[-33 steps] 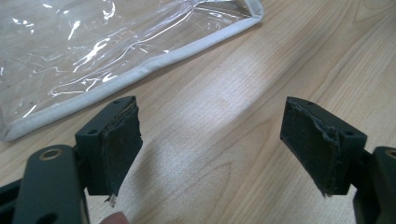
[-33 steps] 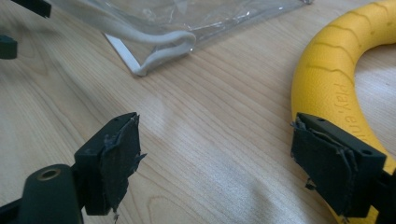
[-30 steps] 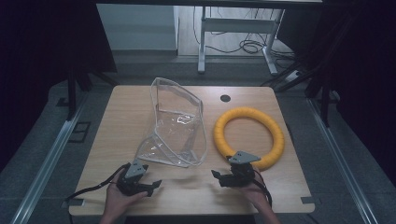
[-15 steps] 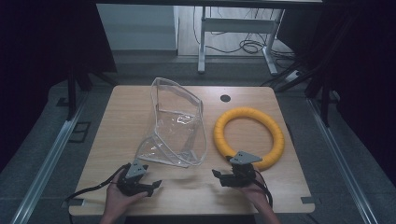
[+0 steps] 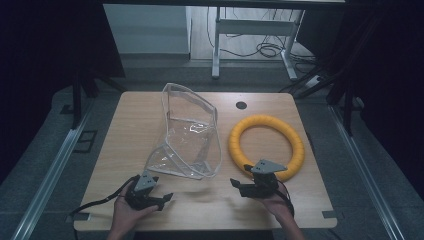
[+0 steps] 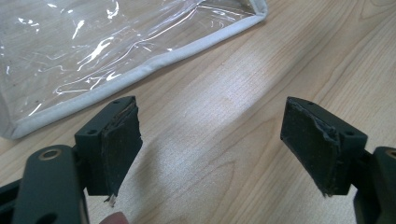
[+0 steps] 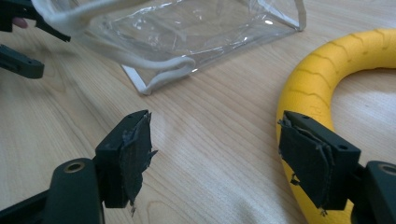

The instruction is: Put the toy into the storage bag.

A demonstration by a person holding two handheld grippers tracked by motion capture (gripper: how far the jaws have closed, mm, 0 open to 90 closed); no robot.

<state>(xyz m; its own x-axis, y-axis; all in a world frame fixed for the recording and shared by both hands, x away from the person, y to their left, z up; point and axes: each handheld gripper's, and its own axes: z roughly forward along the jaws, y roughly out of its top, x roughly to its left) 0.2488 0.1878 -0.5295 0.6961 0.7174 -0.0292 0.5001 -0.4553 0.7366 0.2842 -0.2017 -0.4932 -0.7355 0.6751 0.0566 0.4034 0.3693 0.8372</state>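
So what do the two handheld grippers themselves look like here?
Both the left gripper and the right gripper are black, each topped by a grey three-cornered plate. Each has two blocky black jaws faced with dark, frayed pads. A black cable trails from the left one. No sleeves show on the forearms.

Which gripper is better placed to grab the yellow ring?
Right. The right gripper sits beside the yellow ring, its jaws just closing on nothing; the left gripper lies beyond the clear bag.
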